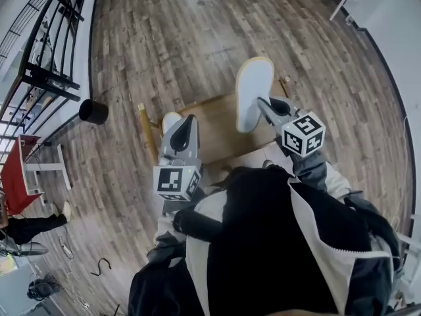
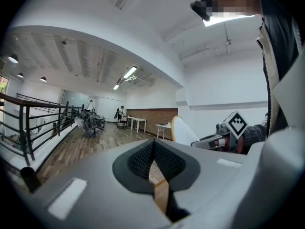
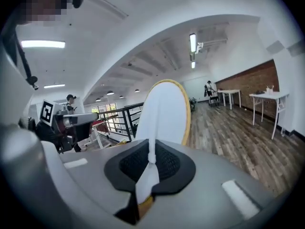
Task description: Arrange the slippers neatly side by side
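Note:
My right gripper (image 1: 264, 104) is shut on a white slipper with a yellow rim (image 1: 252, 89), holding it up over a small wooden table (image 1: 214, 127). In the right gripper view the slipper (image 3: 167, 112) stands upright ahead of the jaws, a thin white part pinched between the pads (image 3: 151, 157). My left gripper (image 1: 188, 122) is shut, and only the table shows through its slot (image 2: 153, 152). The rounded white tip of a second slipper (image 1: 170, 120) shows just left of its jaws; the rest is hidden. The left gripper view also shows the raised slipper (image 2: 184, 130).
A black round bin (image 1: 93, 112) stands on the wood floor to the left, near a black railing (image 1: 41, 64). A red-topped stand (image 1: 18, 171) is at the far left. White table legs (image 1: 343, 0) are at the upper right. A yellow table leg (image 1: 147, 134) sticks out.

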The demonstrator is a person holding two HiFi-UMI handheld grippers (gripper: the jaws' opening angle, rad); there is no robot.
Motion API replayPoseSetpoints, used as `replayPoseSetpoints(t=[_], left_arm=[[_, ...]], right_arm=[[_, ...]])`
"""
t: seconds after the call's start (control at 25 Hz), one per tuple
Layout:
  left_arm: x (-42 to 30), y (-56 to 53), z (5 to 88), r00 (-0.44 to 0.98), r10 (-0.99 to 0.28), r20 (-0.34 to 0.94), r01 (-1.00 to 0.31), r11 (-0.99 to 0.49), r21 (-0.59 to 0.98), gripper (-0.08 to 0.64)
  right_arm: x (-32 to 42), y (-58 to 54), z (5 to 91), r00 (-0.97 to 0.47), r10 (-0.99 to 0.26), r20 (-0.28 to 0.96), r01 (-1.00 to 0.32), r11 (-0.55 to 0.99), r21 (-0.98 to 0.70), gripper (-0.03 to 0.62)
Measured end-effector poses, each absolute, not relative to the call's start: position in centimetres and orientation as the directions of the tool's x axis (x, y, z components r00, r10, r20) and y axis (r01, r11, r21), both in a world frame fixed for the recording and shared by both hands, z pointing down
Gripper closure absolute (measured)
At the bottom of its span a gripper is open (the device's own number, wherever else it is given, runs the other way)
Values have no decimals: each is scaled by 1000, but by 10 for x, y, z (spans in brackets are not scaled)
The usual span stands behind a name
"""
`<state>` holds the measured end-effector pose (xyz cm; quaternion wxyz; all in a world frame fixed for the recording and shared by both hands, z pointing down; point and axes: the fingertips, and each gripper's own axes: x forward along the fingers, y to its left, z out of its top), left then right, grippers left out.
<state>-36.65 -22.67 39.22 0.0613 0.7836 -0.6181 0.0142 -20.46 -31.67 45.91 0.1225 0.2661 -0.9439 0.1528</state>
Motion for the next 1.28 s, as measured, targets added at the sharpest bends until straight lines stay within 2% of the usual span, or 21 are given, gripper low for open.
replayPoseSetpoints(t=[0.16, 0.56, 1.08, 1.28], left_arm=[[-377, -223, 388, 201, -976, 85, -978, -194, 81, 548], [-380, -218, 389, 180, -980, 86, -980, -172, 96, 549], [-413, -190, 403, 87, -989, 116, -990, -72, 122, 549], [-431, -175, 406, 56, -990, 126, -992, -42, 117, 549]], right_arm=[[-207, -293, 426, -850, -447, 279, -491, 864, -112, 566], [-226, -271, 416, -882, -384, 274, -426, 898, -114, 566], [-313, -248, 513, -871, -181, 458, -298, 934, -198, 566], [-348, -241, 574, -827, -122, 548, -312, 911, -269, 565]])
